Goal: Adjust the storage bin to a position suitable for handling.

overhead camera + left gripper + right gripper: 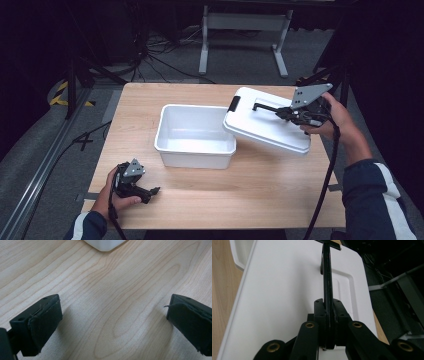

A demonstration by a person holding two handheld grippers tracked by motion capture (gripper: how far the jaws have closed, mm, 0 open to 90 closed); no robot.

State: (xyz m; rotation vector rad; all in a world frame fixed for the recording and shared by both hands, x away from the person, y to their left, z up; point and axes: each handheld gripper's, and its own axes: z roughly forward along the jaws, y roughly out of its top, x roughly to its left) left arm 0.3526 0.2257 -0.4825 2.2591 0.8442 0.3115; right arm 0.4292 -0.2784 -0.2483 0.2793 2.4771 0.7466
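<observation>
An open white plastic bin (195, 159) stands in the middle of the wooden table (250, 195). Its white lid (265, 127) hangs tilted at the bin's right side, with its left edge over the bin's right rim. My right gripper (290, 114) is shut on the lid's black handle (265, 107). In the right gripper view the handle (327, 277) runs as a thin black bar between my right gripper's (328, 312) pads, above the lid (282, 290). My left gripper (152, 192) rests open near the table's front left; its jaws (113, 322) stand wide over bare wood.
A corner of the bin (105, 243) shows beyond the left gripper's jaws. The bin (237, 252) also peeks out past the lid's edge. Behind the table stand a white frame leg (205, 40) and floor cables (165, 55). The table's right edge lies under the lid.
</observation>
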